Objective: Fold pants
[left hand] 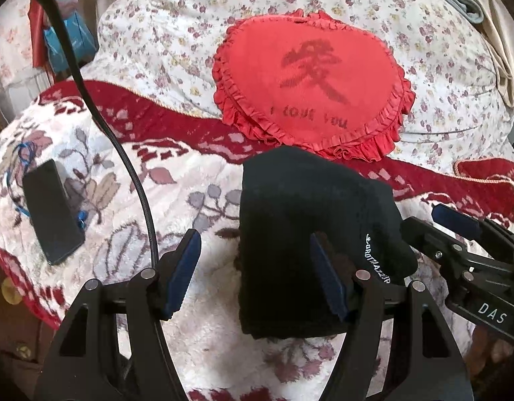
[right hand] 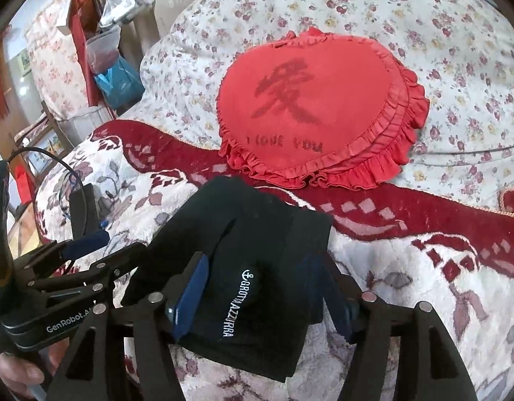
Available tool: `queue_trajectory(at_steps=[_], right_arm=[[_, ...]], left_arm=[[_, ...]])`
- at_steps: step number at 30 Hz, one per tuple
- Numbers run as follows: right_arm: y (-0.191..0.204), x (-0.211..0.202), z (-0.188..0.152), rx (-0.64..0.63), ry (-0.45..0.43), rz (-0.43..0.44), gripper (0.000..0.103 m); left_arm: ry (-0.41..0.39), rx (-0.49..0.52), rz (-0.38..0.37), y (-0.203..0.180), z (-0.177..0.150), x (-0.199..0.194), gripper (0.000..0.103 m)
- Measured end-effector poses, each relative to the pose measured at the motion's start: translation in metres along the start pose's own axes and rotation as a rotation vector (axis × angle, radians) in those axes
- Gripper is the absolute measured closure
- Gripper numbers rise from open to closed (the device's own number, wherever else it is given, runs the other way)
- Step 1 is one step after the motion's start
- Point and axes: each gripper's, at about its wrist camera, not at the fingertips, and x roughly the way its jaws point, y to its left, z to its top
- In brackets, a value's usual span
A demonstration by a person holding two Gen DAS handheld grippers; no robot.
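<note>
Folded black pants (left hand: 303,220) on the blanket (left hand: 176,200)

They lie just below the red heart cushion (left hand: 307,80) (white lettering showing); left gripper (left hand: 257,267) and right gripper (right hand: 267,294) both spread, pinching nothing.

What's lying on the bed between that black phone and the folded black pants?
Only bare floral blanket separates the phone from the pants; a black cable hangs across that stretch, seen in the left wrist view.
</note>
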Motion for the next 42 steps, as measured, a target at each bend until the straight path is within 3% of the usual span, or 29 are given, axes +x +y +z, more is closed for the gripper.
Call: queue_trajectory(at_steps=[15,42], right_arm=[[-0.005,-0.006,-0.005,0.02,0.007,0.003,0.036],[0.004,-0.001,-0.011,0.001,0.037,0.023,0.032]], left_arm=[[-0.046,0.025,0.027,-0.005,-0.003,-0.02,0.036],[-0.046,0.023,0.047,-0.006,-0.009,-0.025,0.036]])
